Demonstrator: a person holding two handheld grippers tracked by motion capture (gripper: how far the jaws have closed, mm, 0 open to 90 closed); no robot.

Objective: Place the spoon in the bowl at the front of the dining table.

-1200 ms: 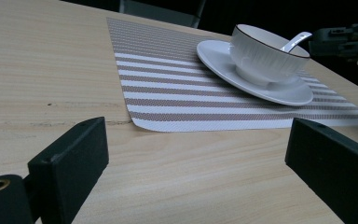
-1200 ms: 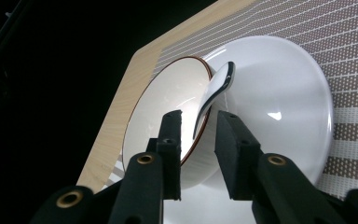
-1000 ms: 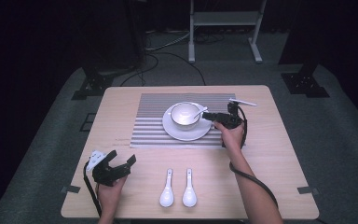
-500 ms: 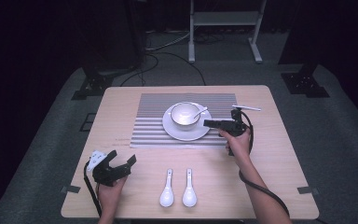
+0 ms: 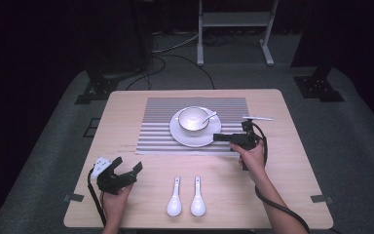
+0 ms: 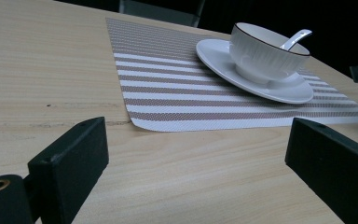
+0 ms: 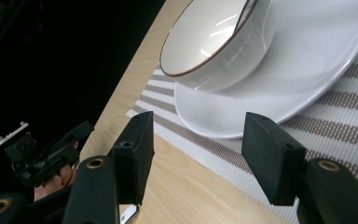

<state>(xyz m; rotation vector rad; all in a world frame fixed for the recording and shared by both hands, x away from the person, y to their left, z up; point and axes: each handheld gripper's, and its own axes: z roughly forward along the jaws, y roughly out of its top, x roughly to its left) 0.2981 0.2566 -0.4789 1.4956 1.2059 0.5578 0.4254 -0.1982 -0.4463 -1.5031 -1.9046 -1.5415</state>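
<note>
A white bowl [image 5: 193, 119] [image 6: 261, 49] [image 7: 209, 42] stands on a white plate [image 5: 195, 140] [image 6: 214, 51] [image 7: 307, 60] on a striped placemat [image 5: 156, 126] [image 6: 168, 79] [image 7: 345, 126]. A white spoon [image 5: 209, 117] [image 6: 296, 38] leans in the bowl. Two more white spoons [image 5: 174, 197] [image 5: 197, 197] lie side by side near the front edge. My right gripper [image 5: 217, 137] [image 7: 196, 130] is open just off the plate's front right rim, jaws pointing left with nothing between them. At the front left my left gripper [image 5: 128, 165] [image 6: 198, 128] hovers open over bare wood, aimed at the placemat's near corner.
The wooden table [image 5: 282, 195] has bare room on either side of the two front spoons. Behind it on the dark floor are a metal rack's legs [image 5: 233, 39], cables [image 5: 175, 53] and black stand feet [image 5: 316, 85].
My right gripper has drawn back from beside the bowl toward the person, to the plate's front right rim. The left gripper has stayed put.
</note>
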